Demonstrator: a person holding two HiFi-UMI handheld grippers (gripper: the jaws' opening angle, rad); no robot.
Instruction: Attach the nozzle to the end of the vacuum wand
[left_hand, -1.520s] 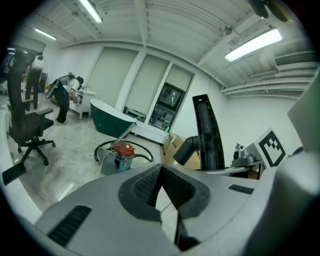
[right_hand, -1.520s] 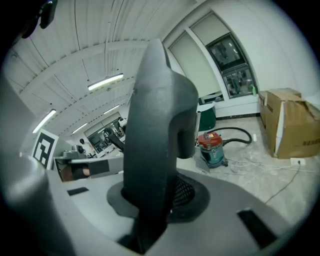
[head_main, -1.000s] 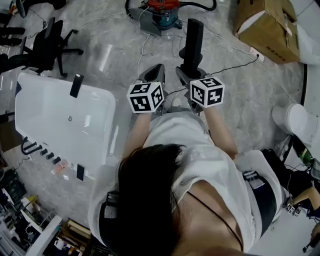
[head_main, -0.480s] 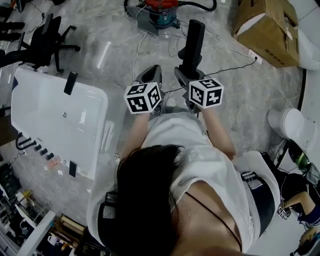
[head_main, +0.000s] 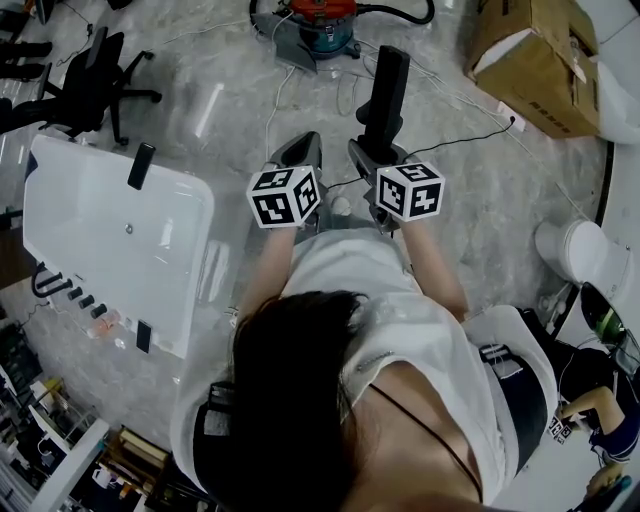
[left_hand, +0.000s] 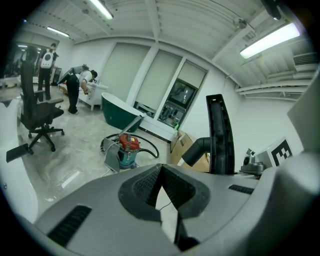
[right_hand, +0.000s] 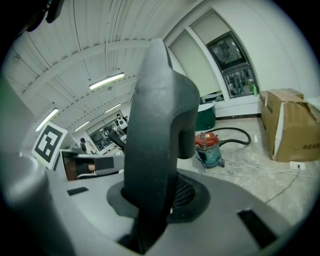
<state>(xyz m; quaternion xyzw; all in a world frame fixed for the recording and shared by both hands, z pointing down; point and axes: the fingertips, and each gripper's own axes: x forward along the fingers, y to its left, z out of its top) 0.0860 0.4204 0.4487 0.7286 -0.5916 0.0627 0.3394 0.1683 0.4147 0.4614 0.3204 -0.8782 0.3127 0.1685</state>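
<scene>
The vacuum stands on the floor well ahead of you, and no view shows a wand end, so you could head for the wrong spot. Your right gripper has its jaws clamped low on the tall upright nozzle, which may tip or slip. Your left gripper, jaws together and empty, cannot steady a wand like that.

The bathtub lies left of the person, the office chair beyond it. Ahead stands the vacuum cleaner, the nozzle before it, the cardboard box to its right.
</scene>
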